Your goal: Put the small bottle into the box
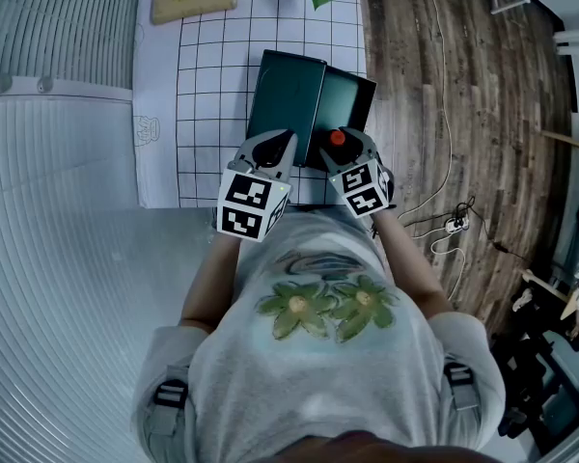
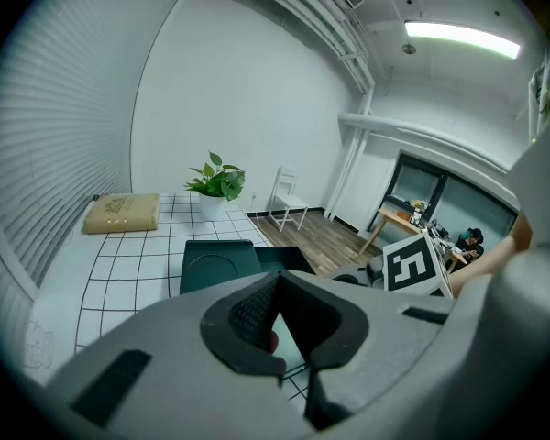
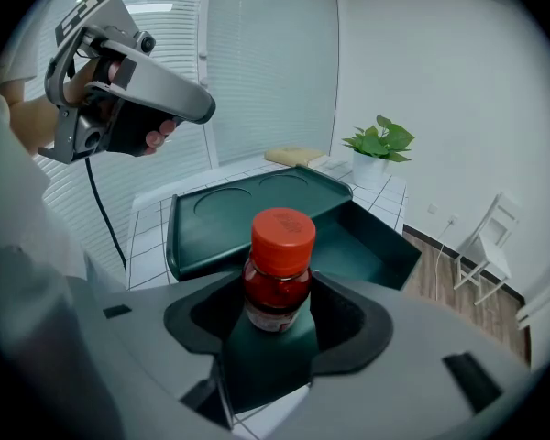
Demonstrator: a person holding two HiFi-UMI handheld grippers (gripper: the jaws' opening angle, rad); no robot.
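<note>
The right gripper is clamping the small bottle upright at the near edge of the open box; the left gripper is hovering closed, empty.

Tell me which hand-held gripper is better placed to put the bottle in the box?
Right. The right hand-held gripper is shut on the upright bottle, right by the open box. The left hand-held gripper is shut with nothing in it.

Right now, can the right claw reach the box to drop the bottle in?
Probably yes. The right claw is shut on the small bottle, and the box lies open just ahead of it, its lid folded away to the left. The left claw sits off to the side.
</note>
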